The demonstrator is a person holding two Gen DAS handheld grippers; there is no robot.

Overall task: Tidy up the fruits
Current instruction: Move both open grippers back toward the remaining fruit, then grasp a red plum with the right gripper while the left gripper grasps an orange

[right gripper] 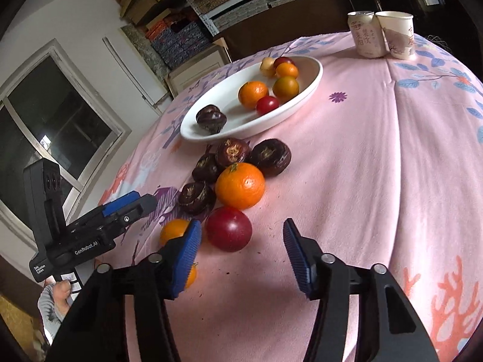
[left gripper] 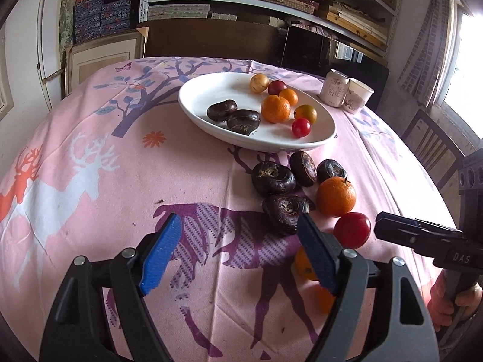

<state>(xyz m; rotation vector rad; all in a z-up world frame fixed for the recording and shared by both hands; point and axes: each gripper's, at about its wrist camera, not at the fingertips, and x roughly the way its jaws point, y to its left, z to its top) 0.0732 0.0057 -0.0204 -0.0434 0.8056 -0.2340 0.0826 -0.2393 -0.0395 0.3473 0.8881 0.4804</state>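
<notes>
Lower frame: right gripper (right gripper: 241, 256) agape, empty; left gripper (left gripper: 238, 250) likewise. Mid-frame, white plate (right gripper: 314, 72) part-filled; below it loose orange (right gripper: 240, 184), red plum (right gripper: 228, 233), dark chestnuts (right gripper: 196, 197). Risk: round fruit nudged, rolling off sloping cloth

Soft daylight from a blown-out window (left gripper: 466, 60) at right; faint shadows under fruit, strong fisheye bending at dark corners, mostly sharp focus

Right gripper (right gripper: 241, 241) fingers spread above the table (right gripper: 377, 166), red fruit (right gripper: 228, 228) just left, white plate (right gripper: 302, 96) far behind
</notes>
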